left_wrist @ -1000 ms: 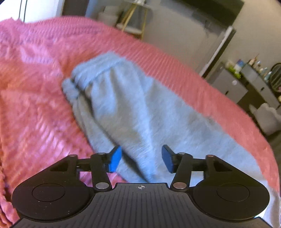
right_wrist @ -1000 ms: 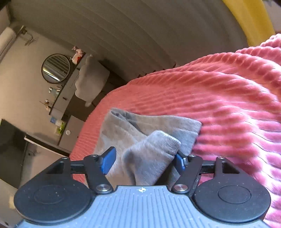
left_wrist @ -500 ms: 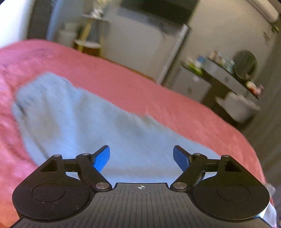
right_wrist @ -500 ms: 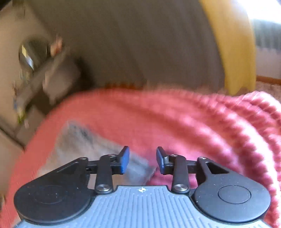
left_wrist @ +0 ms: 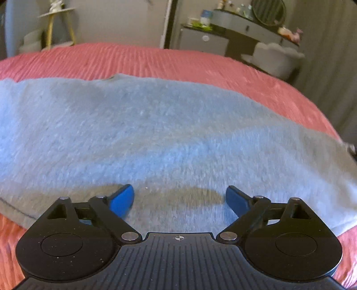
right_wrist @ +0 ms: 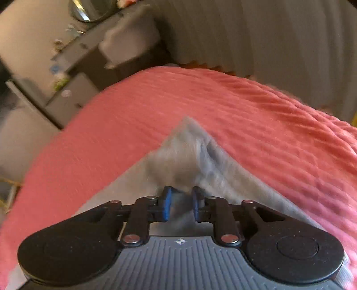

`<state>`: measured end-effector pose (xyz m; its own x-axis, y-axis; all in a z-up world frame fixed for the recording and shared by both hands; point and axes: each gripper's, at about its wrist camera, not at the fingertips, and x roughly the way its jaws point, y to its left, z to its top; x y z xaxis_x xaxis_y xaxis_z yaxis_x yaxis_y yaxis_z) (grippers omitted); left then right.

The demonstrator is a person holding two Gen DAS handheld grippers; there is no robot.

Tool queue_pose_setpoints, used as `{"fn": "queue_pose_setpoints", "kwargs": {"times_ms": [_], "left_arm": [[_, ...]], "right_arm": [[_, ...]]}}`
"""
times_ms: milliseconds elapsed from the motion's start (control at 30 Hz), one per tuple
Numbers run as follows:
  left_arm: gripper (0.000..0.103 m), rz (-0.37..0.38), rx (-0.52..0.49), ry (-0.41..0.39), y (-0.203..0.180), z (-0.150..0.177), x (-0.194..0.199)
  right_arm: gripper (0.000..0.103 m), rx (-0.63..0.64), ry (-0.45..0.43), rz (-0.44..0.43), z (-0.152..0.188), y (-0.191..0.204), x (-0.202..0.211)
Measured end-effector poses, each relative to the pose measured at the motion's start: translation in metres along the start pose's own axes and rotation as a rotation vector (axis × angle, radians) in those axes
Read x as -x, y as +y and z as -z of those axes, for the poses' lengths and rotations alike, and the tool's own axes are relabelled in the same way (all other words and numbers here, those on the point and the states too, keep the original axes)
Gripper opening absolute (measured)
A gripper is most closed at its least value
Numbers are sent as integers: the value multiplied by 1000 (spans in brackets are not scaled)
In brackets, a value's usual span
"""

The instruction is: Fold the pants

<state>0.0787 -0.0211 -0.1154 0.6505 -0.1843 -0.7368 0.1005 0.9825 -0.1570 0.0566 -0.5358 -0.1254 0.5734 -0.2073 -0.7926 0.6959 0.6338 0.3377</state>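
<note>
Grey pants [left_wrist: 156, 138] lie spread across a pink ribbed bedspread [left_wrist: 145, 60]. My left gripper [left_wrist: 179, 197] is open and empty, low over the near edge of the pants with its blue fingertips [left_wrist: 121, 198] wide apart. In the right wrist view a pointed corner of the grey pants [right_wrist: 189, 151] lies on the bedspread [right_wrist: 267, 125]. My right gripper [right_wrist: 180, 201] has its blue pads nearly together with grey cloth between them; the view is blurred.
Past the bed's far edge stand a grey dresser with a round mirror [left_wrist: 267, 9], a pale chair [left_wrist: 276, 58] and a small gold-legged side table [left_wrist: 55, 24]. A dark curtain [right_wrist: 267, 33] hangs behind the bed in the right wrist view.
My left gripper swung right and down close over the pants and opened wider. My right gripper let the folded end go, moved, then closed onto a corner of the pants.
</note>
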Motion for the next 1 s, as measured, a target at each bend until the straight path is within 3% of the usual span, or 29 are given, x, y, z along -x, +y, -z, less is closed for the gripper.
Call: {"fn": "queue_pose_setpoints", "kwargs": {"times_ms": [67, 133, 167, 233, 367, 467, 533, 567, 600, 633, 667, 767, 833, 933, 1000], "left_arm": [[95, -16, -33, -5, -6, 0, -4], [96, -20, -42, -8, -6, -2, -8], [96, -20, -39, -9, -6, -4, -10], [96, -16, -29, -11, -9, -2, -8], [97, -20, -34, -13, -10, 0, -9], [98, -22, -41, -13, -10, 1, -8], [98, -22, -30, -11, -9, 1, -6], [98, -22, -25, -10, -9, 1, -6], [98, -23, -23, -8, -9, 2, -5], [98, -24, -23, -8, -9, 2, -5], [98, -26, -23, -7, -9, 2, -5], [98, -32, -30, -7, -10, 3, -4], [98, -34, -31, -5, -10, 4, -3], [98, -29, -22, 0, -8, 5, -1], [98, -25, -16, 1, -7, 5, -1]], "right_arm": [[18, 11, -132, 13, -13, 2, -4], [23, 16, -195, 93, -25, 4, -1], [23, -14, -208, 83, -28, 1, 5], [23, -72, -239, -57, -18, -6, 31], [23, -35, -184, -186, 32, -16, 72], [22, -16, -75, -225, 66, -31, 69], [1, 14, -88, -101, 81, -46, 65], [0, 46, -123, -23, 81, -47, 69], [7, 56, -166, 39, 82, -46, 78], [13, 27, -196, 47, 82, -42, 87], [20, -6, -205, 9, 83, -38, 96], [27, -6, -140, -192, 87, -10, 104], [27, 47, -86, -219, 102, 2, 108], [31, 88, -2, -194, 111, 17, 88], [31, 63, -11, -120, 110, 5, 83]]}}
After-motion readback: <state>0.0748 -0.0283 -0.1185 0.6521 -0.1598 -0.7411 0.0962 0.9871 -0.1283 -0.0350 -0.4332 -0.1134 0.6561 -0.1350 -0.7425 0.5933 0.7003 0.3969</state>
